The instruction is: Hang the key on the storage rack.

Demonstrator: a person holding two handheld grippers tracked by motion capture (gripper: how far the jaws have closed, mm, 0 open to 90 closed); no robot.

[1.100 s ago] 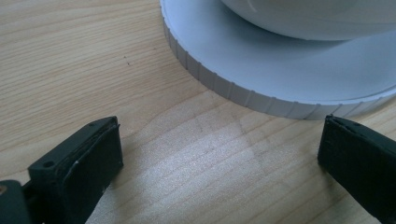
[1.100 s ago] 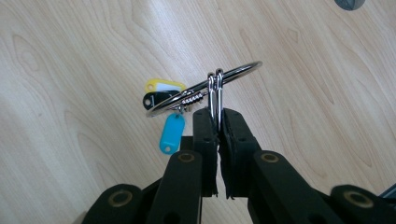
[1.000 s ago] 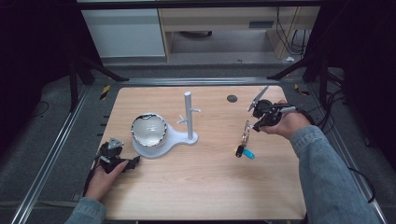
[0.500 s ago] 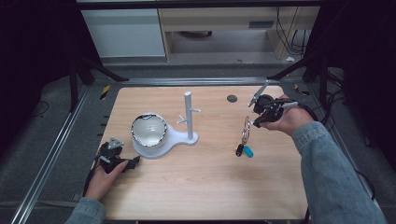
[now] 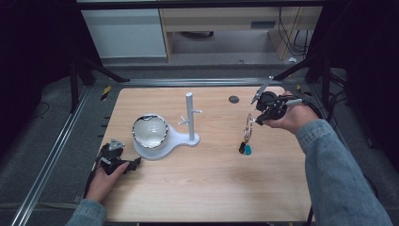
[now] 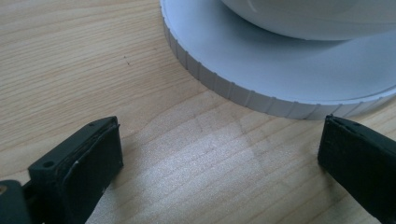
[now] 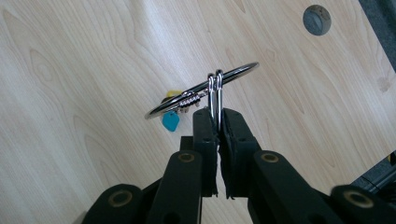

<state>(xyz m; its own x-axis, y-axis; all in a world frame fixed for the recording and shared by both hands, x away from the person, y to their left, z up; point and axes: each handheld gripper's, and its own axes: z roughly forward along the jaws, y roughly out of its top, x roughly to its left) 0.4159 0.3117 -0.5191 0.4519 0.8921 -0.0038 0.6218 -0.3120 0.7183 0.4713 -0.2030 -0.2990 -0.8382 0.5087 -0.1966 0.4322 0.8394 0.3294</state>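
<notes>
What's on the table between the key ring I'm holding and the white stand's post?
Nothing: in the high view, bare wood lies between the key ring, pinched in the right gripper, and the post.

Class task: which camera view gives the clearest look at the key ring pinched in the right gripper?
The right gripper view: the key ring sits close up, clamped in the right gripper, with teal and yellow tags below it. The high view shows the ring small, dangling over the table. The left gripper view adds nothing on it.

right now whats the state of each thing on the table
key ring: pinched in the right tool, lifted, tags hanging
right tool: shut on the key ring
left tool: open, resting by the stand base
bowl: upright on the stand base
stand post: upright, pegs bare
</notes>
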